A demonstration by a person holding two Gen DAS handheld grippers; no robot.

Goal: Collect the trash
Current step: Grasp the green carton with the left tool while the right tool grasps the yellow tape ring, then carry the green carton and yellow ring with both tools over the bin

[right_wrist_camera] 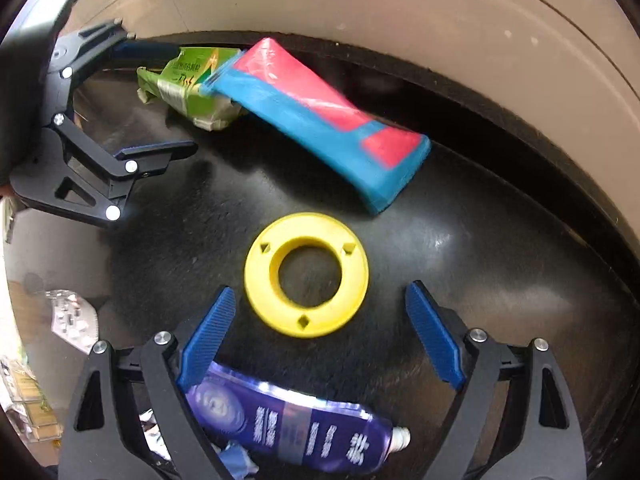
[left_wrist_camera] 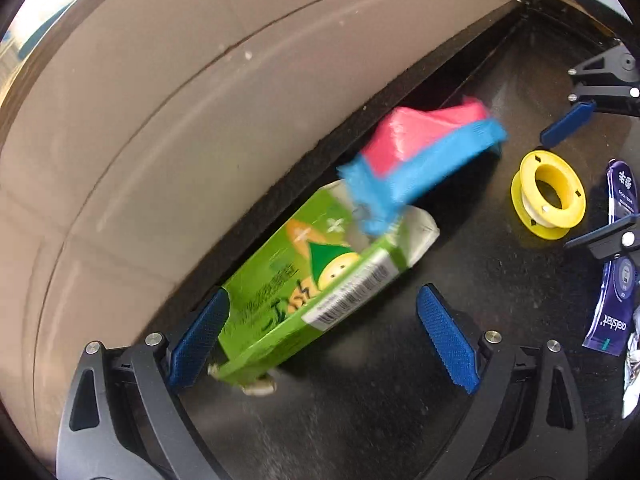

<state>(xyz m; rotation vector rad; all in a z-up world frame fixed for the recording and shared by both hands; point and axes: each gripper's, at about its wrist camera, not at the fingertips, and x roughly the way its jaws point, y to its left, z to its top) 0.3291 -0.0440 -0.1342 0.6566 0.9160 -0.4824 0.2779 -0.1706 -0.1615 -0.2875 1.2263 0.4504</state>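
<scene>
Spool (right_wrist_camera: 306, 274) lies between fingers of open right hand-held gripper (right_wrist_camera: 322, 334).

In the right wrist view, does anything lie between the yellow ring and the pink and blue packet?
Nothing: between the yellow ring and the pink and blue packet only bare black tabletop shows in the right wrist view.

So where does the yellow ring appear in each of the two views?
Left wrist view: the yellow ring lies at the right on the black table.
Right wrist view: the ring is in the centre.
Shared landmark: the pink and blue packet.
</scene>
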